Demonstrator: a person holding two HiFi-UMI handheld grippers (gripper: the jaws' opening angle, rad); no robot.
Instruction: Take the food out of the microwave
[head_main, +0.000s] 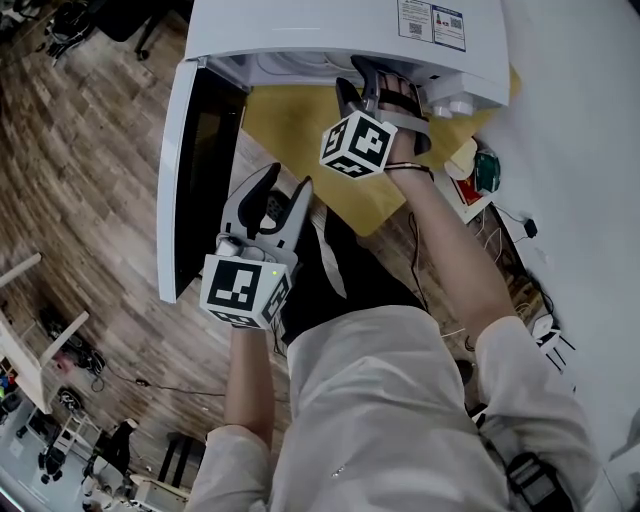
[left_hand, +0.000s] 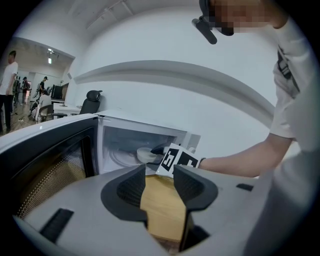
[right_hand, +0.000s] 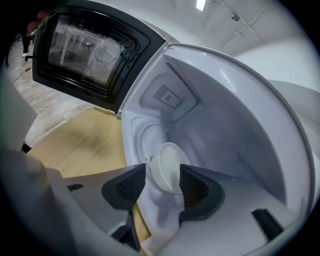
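Inside microwave (right_hand: 225, 115), bowl (right_hand: 167, 162) partly behind right tool (right_hand: 163, 176)

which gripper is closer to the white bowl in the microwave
Right. The right gripper is inside the microwave, open jaws at the bowl; the left gripper hangs outside, beside the open door.

1. Microwave (right_hand: 235, 125) cavity, centre of the right gripper view: smooth, glossy white.
2. Its door (right_hand: 85, 52), upper left: dark glossy pane over perforated mesh.
3. Table (head_main: 300, 130): matt pale wood.
4. Floor (head_main: 90, 180): wood-grain planks.
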